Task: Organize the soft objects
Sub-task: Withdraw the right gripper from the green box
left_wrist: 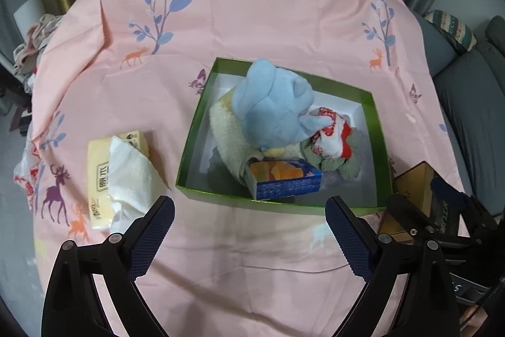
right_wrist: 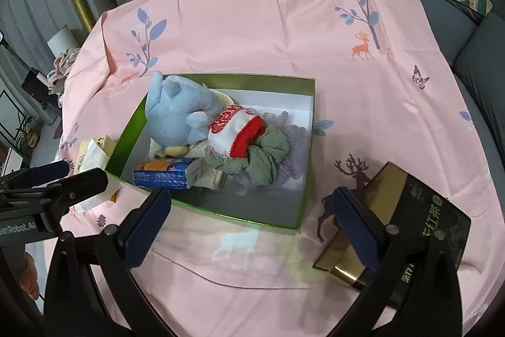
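A green box [left_wrist: 189, 144] [right_wrist: 311, 147] with a white inside sits mid-table on the pink cloth. In it lie a blue plush toy [left_wrist: 274, 106] [right_wrist: 176, 112], a cream towel [left_wrist: 227, 135], a red-and-white sock [left_wrist: 331, 138] [right_wrist: 236, 128], a grey-green cloth [left_wrist: 344, 163] [right_wrist: 265, 160], a lilac knit [right_wrist: 293, 144] and a blue tissue pack [left_wrist: 284, 179] [right_wrist: 164, 174]. My left gripper [left_wrist: 249, 206] [right_wrist: 72, 176] is open and empty in front of the box's near wall. My right gripper [right_wrist: 251, 195] [left_wrist: 416, 191] is also wide open and empty, just short of the box.
A yellow tissue pack [left_wrist: 120, 172] [right_wrist: 91, 150] with a white tissue pulled out lies left of the box. A gold-and-black tea box [right_wrist: 410, 210] [left_wrist: 413, 179] lies at the right, under my right finger. Curtains and a grey sofa [right_wrist: 473, 59] surround the table. A hand [right_wrist: 28, 277] shows at the lower left.
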{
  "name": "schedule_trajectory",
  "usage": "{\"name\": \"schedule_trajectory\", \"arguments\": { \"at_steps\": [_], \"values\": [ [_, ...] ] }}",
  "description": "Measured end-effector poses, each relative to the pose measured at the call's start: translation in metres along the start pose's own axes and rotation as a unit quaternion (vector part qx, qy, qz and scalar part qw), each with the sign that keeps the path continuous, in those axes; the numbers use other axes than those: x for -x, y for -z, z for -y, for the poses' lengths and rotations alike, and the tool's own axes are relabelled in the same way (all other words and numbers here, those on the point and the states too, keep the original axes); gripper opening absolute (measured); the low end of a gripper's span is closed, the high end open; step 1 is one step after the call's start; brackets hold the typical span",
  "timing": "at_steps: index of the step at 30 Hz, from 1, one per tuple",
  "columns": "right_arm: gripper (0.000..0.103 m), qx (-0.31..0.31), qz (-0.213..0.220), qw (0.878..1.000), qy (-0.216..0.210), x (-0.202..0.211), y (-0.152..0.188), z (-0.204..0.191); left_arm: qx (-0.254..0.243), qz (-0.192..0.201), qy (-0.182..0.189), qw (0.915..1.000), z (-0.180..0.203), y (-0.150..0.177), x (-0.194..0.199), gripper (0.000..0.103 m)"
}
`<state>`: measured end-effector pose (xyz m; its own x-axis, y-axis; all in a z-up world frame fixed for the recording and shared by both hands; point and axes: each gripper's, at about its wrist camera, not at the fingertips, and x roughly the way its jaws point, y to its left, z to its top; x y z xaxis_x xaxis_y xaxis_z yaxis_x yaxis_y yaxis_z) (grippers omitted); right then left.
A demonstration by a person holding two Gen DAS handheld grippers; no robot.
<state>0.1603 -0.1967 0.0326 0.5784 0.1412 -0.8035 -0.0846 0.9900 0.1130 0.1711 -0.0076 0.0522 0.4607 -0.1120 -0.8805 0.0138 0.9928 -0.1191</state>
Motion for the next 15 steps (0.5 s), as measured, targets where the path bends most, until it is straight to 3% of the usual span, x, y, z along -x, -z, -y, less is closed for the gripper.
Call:
{"name": "schedule_trajectory", "arguments": {
  "at_steps": [15],
  "values": [
    [0.102,0.005,-0.005,1.000,0.011,0.0014,-0.0009,-0.0001,0.009,-0.008,-0.025,0.9996,-0.0062,-0.0008,-0.0092,0.096]
  ]
}}
